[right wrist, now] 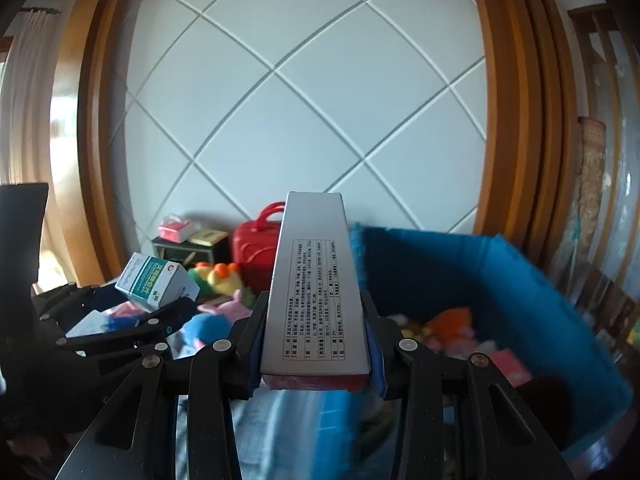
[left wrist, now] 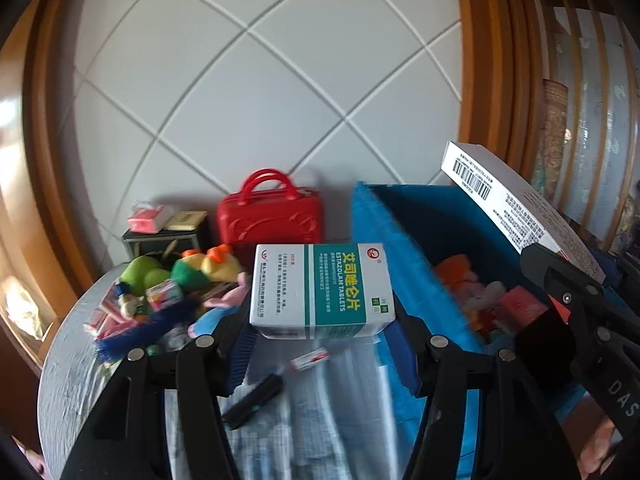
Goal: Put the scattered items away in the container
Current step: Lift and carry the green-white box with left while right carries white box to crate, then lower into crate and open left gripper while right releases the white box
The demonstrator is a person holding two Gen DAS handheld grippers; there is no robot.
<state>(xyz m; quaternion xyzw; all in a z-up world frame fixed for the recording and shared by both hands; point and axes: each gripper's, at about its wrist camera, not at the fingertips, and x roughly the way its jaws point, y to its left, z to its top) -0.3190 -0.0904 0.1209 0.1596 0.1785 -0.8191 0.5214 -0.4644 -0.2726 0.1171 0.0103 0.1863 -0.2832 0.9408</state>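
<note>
The left gripper [left wrist: 324, 344] is clamping a white and teal tablet box [left wrist: 322, 290] between its 2 blue-padded fingers, holding it lifted above the cloth-covered table [left wrist: 64, 360] just left of the blue container [left wrist: 404, 232]. The right gripper [right wrist: 314, 344] is squeezing a long white box [right wrist: 316, 300] by its near end, so the box is pointing away from the camera and upward, with its printed side facing up and a dark red end face nearest the lens. In the left wrist view that same long box is appearing at the right, tilted over the container's right side with its barcode end highest. The container is sitting open at the right of the table, and an orange plush toy [right wrist: 454, 320] and a pink item [right wrist: 510, 362] are lying inside it. On the table to the left, a heap of plush toys [left wrist: 192, 272] is lying beside a blue brush [left wrist: 148, 328]. A red handbag-shaped case [left wrist: 270, 216] is standing at the far edge against the white panelled wall [left wrist: 260, 80], next to a small dark stand [left wrist: 160, 238]. Near the camera, a black cylinder [left wrist: 254, 400] and a small red and white tube [left wrist: 310, 359] are lying on the cloth.
</note>
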